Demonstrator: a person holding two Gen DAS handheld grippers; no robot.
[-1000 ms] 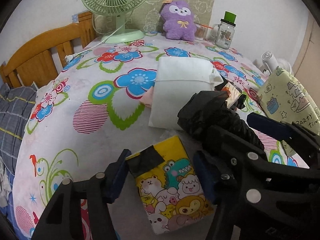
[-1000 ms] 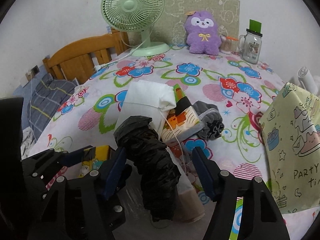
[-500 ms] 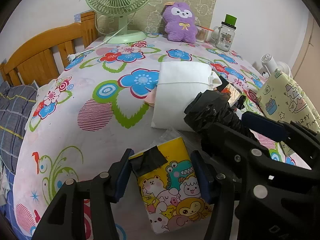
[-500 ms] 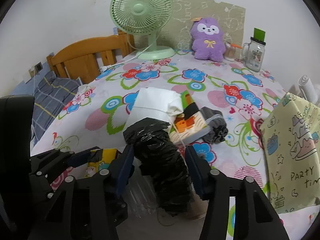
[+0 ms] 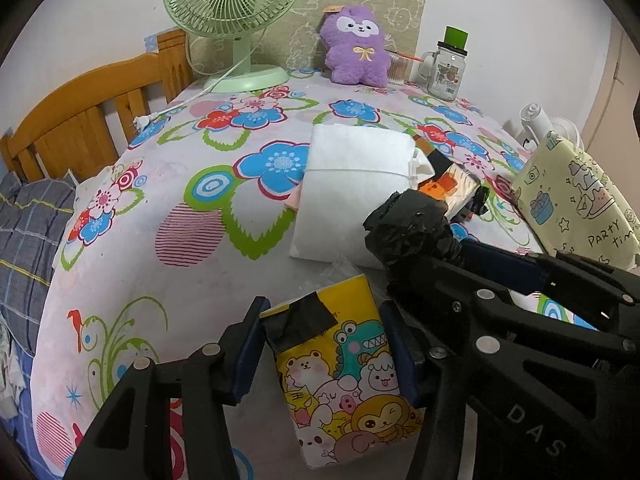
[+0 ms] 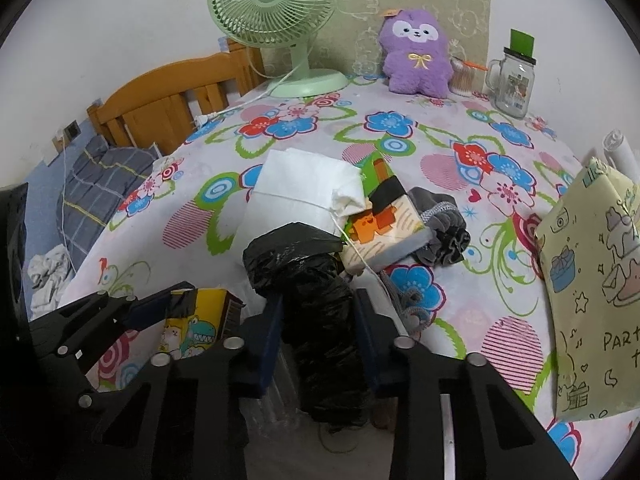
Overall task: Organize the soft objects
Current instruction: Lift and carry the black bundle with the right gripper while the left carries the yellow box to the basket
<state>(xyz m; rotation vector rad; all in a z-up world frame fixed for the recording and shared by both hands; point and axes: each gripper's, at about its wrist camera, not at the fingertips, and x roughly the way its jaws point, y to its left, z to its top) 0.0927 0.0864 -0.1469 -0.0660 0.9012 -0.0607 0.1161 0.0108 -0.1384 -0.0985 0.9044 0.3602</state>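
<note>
A yellow tissue pack (image 5: 344, 368) printed with cartoon animals lies on the flowered bedspread (image 5: 160, 200). My left gripper (image 5: 324, 314) straddles the pack's top end, jaws closing, both pads touching its sides. A black plastic-bag bundle (image 6: 316, 292) stands between the jaws of my right gripper (image 6: 318, 304), which are closing and squeeze it from both sides. In the left wrist view the bundle (image 5: 412, 228) pokes up just right of the tissue pack. Behind lie a white folded cloth pouch (image 6: 296, 192), an orange tissue pack (image 6: 380, 224) and a grey sock bundle (image 6: 444, 228).
A pale yellow gift bag (image 6: 592, 280) stands at the right. At the back stand a green fan (image 5: 232, 0), a purple plush toy (image 5: 358, 52) and a glass jar (image 5: 446, 68). A wooden headboard (image 5: 80, 120) borders the left side. Crinkled clear plastic (image 6: 280, 400) lies under the bundle.
My right gripper's jaws have come together from wide apart onto the black bundle. The left gripper's jaws have narrowed onto the tissue pack. Neither hand shifted much.
</note>
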